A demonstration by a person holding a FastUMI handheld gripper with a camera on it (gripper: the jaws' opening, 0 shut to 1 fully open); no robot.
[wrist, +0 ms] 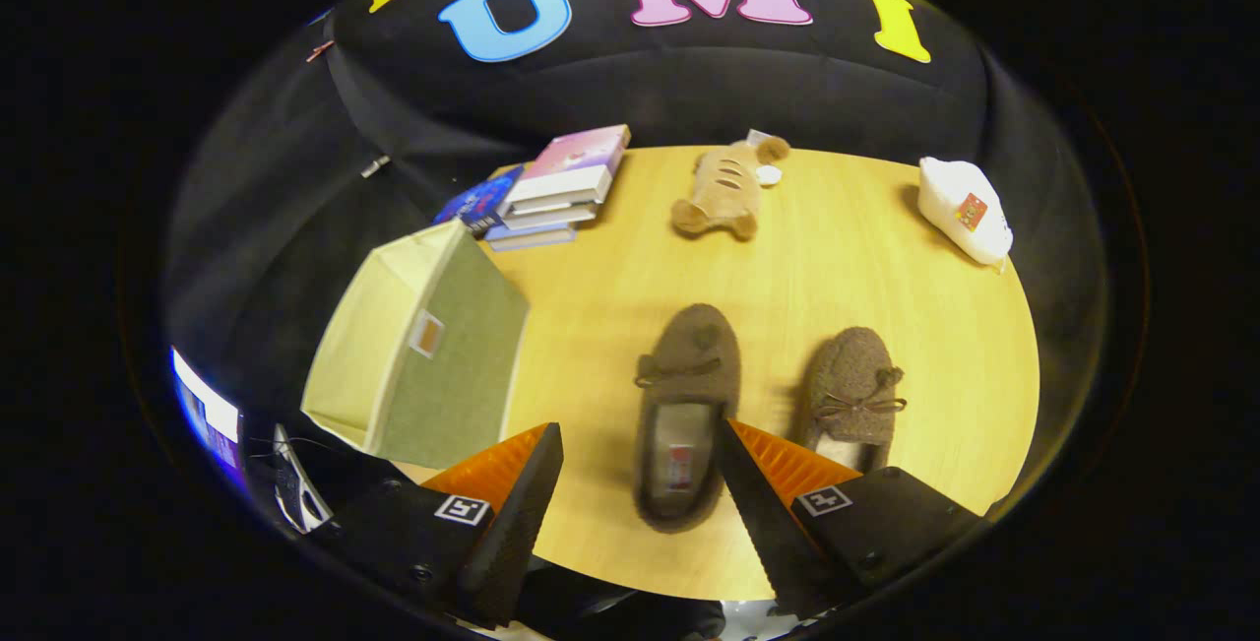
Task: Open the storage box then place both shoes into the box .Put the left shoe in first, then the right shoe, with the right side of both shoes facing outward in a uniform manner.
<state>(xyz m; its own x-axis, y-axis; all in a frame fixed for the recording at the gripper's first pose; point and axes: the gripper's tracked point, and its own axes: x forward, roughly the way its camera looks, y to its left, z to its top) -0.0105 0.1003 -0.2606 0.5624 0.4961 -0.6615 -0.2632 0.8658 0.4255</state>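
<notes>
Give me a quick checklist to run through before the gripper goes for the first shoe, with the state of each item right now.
1. Storage box open: ok, its top shows an open cavity.
2. Gripper open: ok, fingers spread wide, holding nothing.
3. Left shoe lined up: ok, it lies between the fingers, its heel end level with the tips.
4. Right shoe out of the way: ok, it lies beside the left shoe, apart from it, outside the finger on that side.
5. Box free of things inside: cannot tell, the bottom is hidden.
6. Table between shoe and box: ok, bare wood.

Recording booth, black cloth wall (689,90), round wooden table (847,267)
</notes>
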